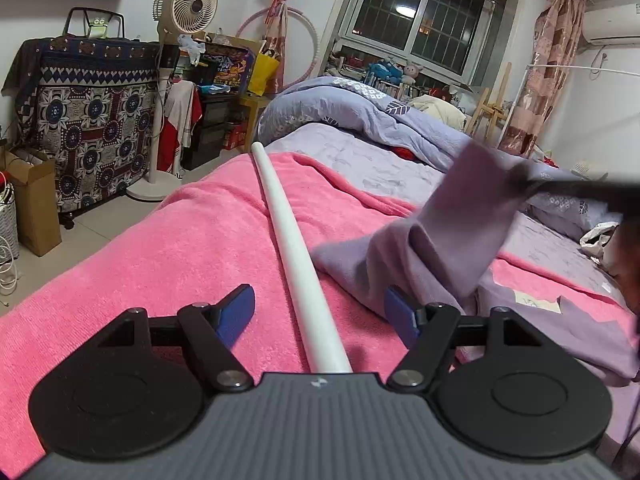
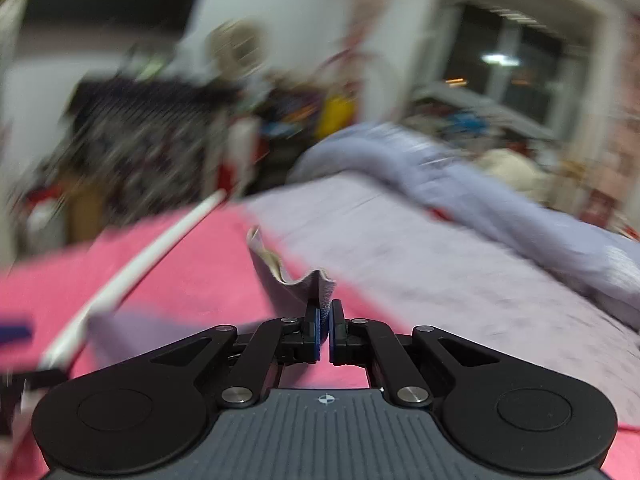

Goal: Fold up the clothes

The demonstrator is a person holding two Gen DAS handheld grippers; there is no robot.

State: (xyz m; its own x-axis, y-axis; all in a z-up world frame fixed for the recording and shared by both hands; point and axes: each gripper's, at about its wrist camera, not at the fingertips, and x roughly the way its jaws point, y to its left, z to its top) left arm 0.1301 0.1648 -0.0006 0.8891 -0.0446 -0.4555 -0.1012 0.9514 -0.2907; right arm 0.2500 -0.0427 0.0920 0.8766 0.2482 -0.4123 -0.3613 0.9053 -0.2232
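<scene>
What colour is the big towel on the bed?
Bright pink towel, seen best in the left wrist view.

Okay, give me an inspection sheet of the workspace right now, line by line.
Surface: pink towel spread on the bed, lilac sheet beyond.
Job's things: lilac garment, one edge lifted off the towel.
Clutter: white pole lying across the towel; paper label.
Grippers: left gripper open, straddling the pole; right gripper shut on the garment's edge.
Cables: white cord on the floor.
Surroundings: fan, window, rumpled duvet.
</scene>
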